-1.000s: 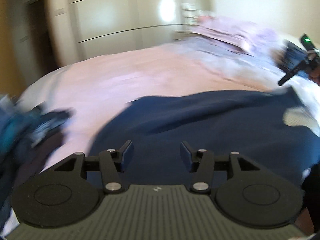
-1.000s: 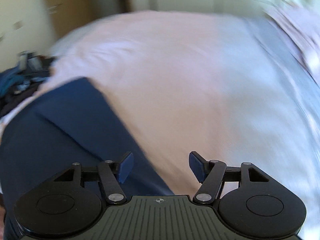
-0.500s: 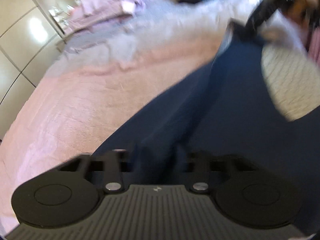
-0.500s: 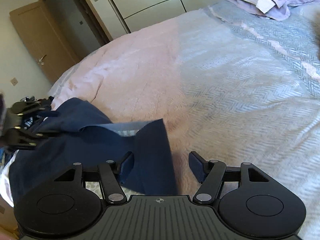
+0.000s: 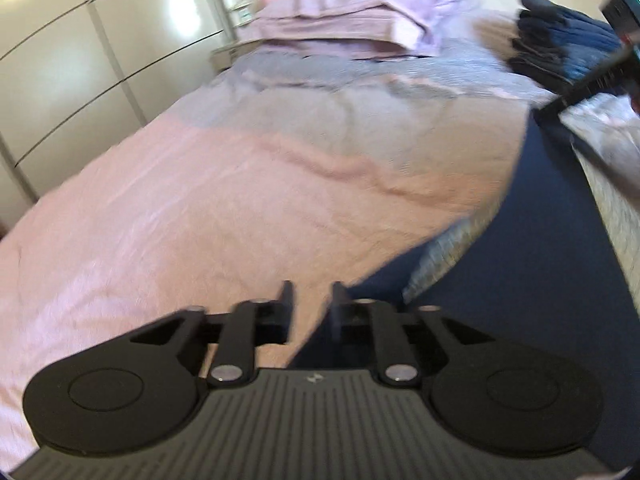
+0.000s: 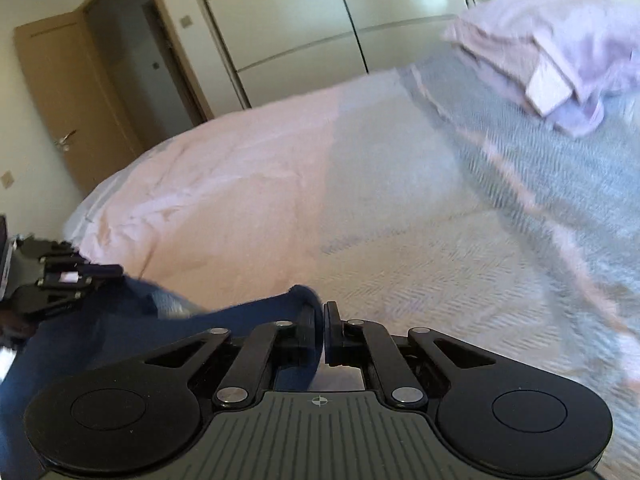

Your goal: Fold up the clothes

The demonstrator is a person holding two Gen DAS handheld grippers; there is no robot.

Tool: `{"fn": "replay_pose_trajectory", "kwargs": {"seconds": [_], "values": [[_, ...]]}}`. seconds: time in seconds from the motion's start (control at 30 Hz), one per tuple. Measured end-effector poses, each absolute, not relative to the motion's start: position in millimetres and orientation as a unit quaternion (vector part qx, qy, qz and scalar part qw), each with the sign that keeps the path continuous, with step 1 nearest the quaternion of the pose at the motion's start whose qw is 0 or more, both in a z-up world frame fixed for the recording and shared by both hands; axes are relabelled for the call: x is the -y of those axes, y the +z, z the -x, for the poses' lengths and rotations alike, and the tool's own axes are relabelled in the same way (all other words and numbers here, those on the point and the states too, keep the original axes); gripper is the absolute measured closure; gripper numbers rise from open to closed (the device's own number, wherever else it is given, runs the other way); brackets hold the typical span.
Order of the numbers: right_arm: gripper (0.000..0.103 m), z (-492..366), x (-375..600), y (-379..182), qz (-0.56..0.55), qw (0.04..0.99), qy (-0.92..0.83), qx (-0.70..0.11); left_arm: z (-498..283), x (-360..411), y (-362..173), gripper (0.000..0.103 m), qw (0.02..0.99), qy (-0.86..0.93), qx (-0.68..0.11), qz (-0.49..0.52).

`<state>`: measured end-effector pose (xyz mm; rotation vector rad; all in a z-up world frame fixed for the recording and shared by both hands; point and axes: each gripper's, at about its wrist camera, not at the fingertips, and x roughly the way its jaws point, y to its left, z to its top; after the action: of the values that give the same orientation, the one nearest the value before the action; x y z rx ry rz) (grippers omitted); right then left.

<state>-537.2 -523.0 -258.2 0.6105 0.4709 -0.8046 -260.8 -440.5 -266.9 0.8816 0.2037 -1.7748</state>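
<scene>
A navy blue garment (image 5: 532, 264) hangs stretched between my two grippers above the bed. My left gripper (image 5: 310, 300) has its fingers nearly together on the garment's edge, which runs back under the fingers. My right gripper (image 6: 320, 320) is shut on a bunched corner of the same garment (image 6: 200, 320). In the right wrist view the left gripper (image 6: 60, 280) shows at the far left holding the cloth. In the left wrist view the right gripper (image 5: 592, 80) shows at the upper right with the cloth hanging from it.
The bed has a pink cover (image 5: 200, 208) and a grey patterned blanket (image 6: 500, 200). Lilac pillows (image 5: 352, 12) lie at the head. A stack of dark folded clothes (image 5: 560, 52) sits on the bed's far side. White wardrobes (image 6: 300, 20) and a wooden door (image 6: 68, 100) stand beyond.
Both grippers have shut on the navy garment and lifted it off the bed. It now hangs taut between them; a second ago both were open above it.
</scene>
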Motion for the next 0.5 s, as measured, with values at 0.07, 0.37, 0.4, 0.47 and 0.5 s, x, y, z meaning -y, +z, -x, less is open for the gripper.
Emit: {"fn": "replay_pose_trajectory", "kwargs": {"seconds": [0.07, 0.37, 0.4, 0.47, 0.5], "values": [[0.073, 532, 513, -264, -0.275, 0.837, -0.406, -0.244, 252, 426, -261, 0.073, 0.548, -0.746, -0.091, -0.367], [0.052, 582, 365, -259, -0.324, 0.832, -0.392, -0.222, 250, 259, -234, 0.065, 0.491, -0.791, -0.063, -0.359], [0.052, 588, 345, -263, -0.339, 0.829, -0.386, -0.220, 254, 237, -235, 0.063, 0.481, -0.798, -0.057, -0.359], [0.050, 594, 313, -275, -0.363, 0.823, -0.379, -0.217, 261, 194, -240, 0.057, 0.449, -0.816, -0.052, -0.360], [0.047, 596, 302, -280, -0.373, 0.819, -0.380, -0.214, 264, 183, -247, 0.055, 0.443, -0.814, -0.035, -0.375]]}}
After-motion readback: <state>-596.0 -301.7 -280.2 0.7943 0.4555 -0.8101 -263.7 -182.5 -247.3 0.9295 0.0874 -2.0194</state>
